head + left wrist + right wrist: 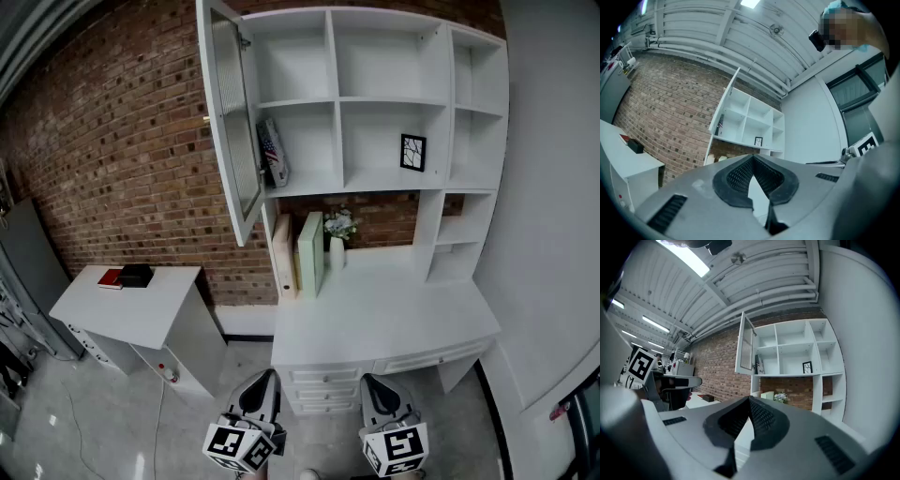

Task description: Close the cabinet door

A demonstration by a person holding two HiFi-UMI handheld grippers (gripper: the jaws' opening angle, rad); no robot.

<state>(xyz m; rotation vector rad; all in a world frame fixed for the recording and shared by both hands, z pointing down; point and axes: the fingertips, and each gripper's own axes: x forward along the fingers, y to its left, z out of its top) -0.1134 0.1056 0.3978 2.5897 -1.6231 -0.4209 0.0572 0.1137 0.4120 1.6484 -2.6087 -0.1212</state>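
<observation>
**Cabinet door wide open, closing not yet begun**

The cabinet door (230,122) stands swung out from the left edge of the shelf unit (431,103), beside the brick wall (122,141) and above the desk (403,323). Your left gripper (262,377) and right gripper (376,382) sit low in front of the desk, well apart from the door. Each has its jaws clenched together on nothing. By the look of it, the whole job is left: you need to raise a gripper to the door's outer face and push it across the open shelves until it shuts.
</observation>
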